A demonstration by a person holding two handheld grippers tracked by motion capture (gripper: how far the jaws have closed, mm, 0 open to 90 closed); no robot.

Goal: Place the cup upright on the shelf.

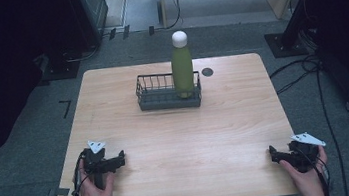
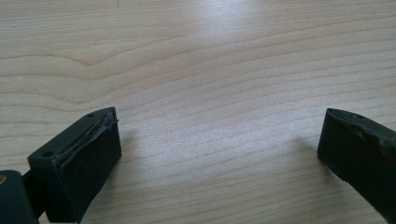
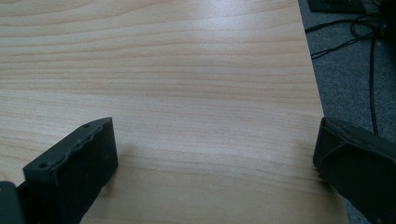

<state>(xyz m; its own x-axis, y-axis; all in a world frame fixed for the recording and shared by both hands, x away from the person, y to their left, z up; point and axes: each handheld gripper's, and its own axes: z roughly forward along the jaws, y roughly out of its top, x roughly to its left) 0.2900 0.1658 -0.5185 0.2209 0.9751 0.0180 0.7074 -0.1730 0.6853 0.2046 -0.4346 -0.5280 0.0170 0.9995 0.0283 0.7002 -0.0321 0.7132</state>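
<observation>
While both tongs, left [image 1: 119, 160] and right [image 1: 273, 151], rest wide and empty on the pale wooden worktop [image 1: 177, 138], the white-capped green bottle [image 1: 182, 67] stands upright in the dark wire basket [image 1: 162, 97], well apart. A sound grasp would likely take its body squarely, lifting straight up.

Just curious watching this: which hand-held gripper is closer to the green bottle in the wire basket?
Left, slightly. The left hand-held gripper rests near the table's front left, the right hand-held gripper at the front right edge; the green bottle stands far beyond both.
</observation>
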